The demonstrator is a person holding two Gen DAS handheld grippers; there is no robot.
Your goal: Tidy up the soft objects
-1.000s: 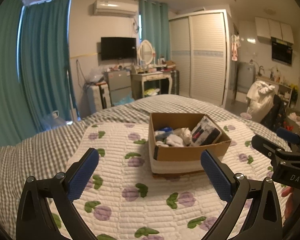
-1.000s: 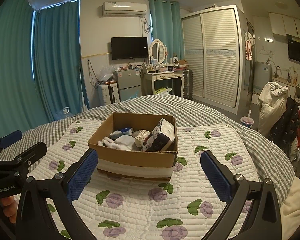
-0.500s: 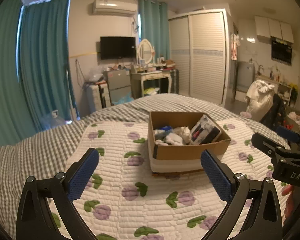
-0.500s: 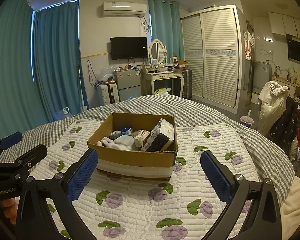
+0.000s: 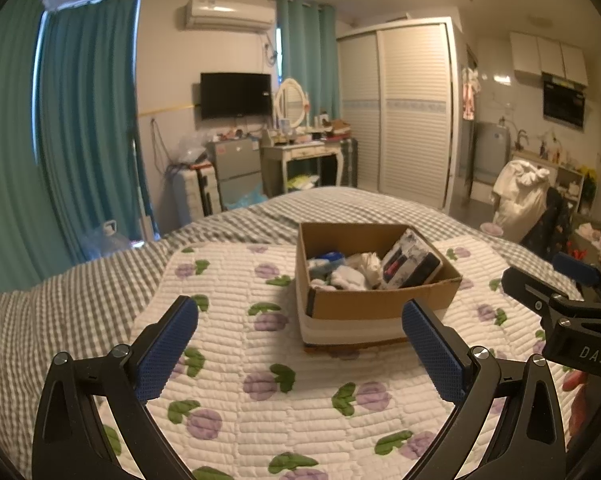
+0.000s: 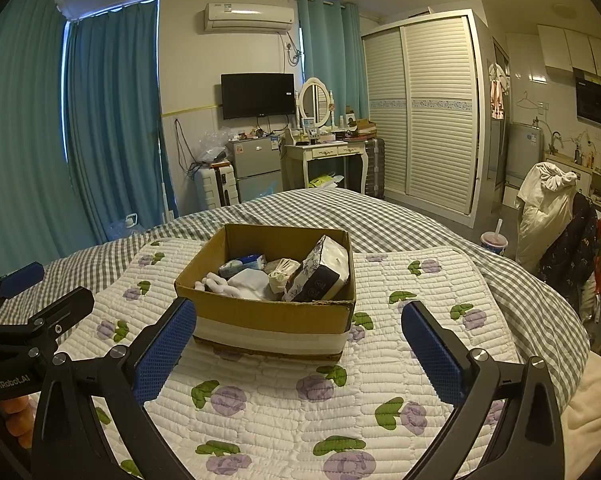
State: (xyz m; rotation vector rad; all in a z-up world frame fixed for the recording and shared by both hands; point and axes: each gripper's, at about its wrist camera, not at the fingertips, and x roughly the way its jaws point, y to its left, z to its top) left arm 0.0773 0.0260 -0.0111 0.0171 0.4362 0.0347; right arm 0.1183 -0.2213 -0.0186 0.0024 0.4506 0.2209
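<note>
A cardboard box (image 5: pixel 364 304) (image 6: pixel 272 316) stands on a white quilted mat with purple flowers (image 5: pixel 260 360) (image 6: pixel 300 380) on the bed. Inside lie white socks (image 6: pixel 224 285), a blue-and-white pack (image 6: pixel 242 262), a beige rolled cloth (image 6: pixel 282 274) and a tissue pack (image 6: pixel 324 272) leaning on the right wall. My left gripper (image 5: pixel 300 344) is open and empty, a short way in front of the box and to its left. My right gripper (image 6: pixel 300 344) is open and empty, in front of the box. Each gripper shows at the edge of the other's view.
A grey checked bedspread (image 6: pixel 440 232) lies under the mat. Behind the bed are teal curtains (image 6: pixel 108 120), a dressing table (image 6: pixel 328 152), a small fridge (image 6: pixel 256 168), a suitcase (image 6: pixel 216 186) and a white wardrobe (image 6: pixel 424 112). A chair with clothes (image 6: pixel 552 216) stands at the right.
Both grippers have drifted back from the box very slightly. Both stay open and empty. Nothing in the box has moved.
</note>
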